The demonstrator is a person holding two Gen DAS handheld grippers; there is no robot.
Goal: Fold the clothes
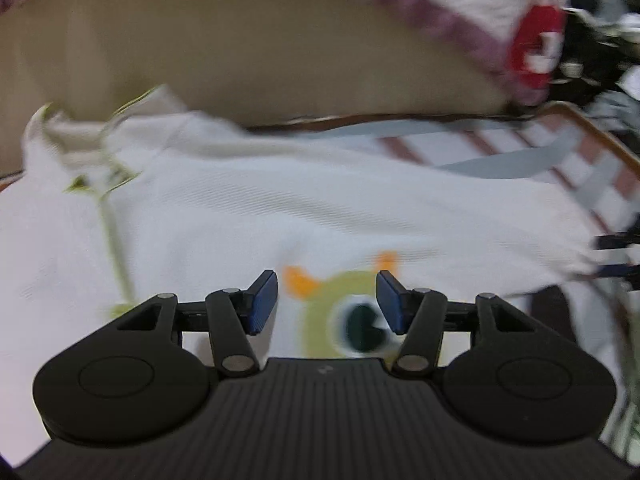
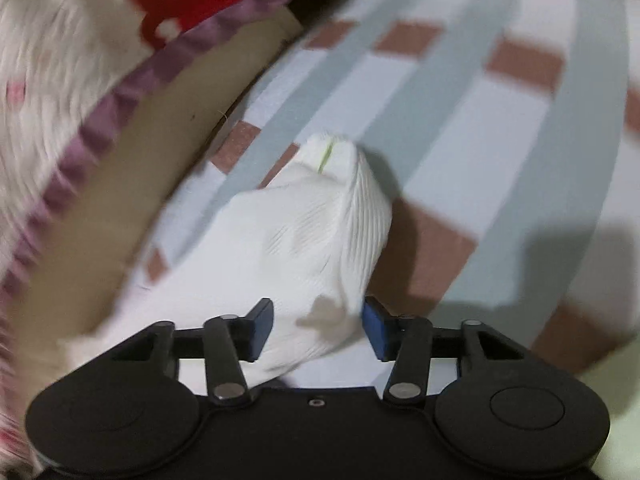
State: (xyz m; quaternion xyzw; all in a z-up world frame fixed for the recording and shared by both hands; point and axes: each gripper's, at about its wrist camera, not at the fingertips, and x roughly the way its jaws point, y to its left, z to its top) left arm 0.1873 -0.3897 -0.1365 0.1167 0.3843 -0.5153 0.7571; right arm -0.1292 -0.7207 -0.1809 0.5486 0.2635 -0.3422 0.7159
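Observation:
A white shirt (image 1: 280, 200) with a green one-eyed monster print (image 1: 352, 320) and green-trimmed collar (image 1: 100, 152) lies spread on the bed. My left gripper (image 1: 326, 302) hovers just over the print, open, with nothing between its blue pads (image 1: 264, 304). In the right wrist view a bunched white part of the shirt (image 2: 320, 232), with a thin green seam (image 2: 326, 156) at its far tip, runs between the fingers of my right gripper (image 2: 318, 330). Its jaws stand apart around the cloth and do not pinch it. Both views are motion-blurred.
The bed has a checked sheet (image 2: 480, 120) in grey, white and brown, also seen at the back right (image 1: 520, 148). A tan board (image 1: 240, 40) borders it. A white blanket with purple edging and a red print (image 2: 60, 60) lies beyond. Dark clutter (image 1: 600, 40) sits far right.

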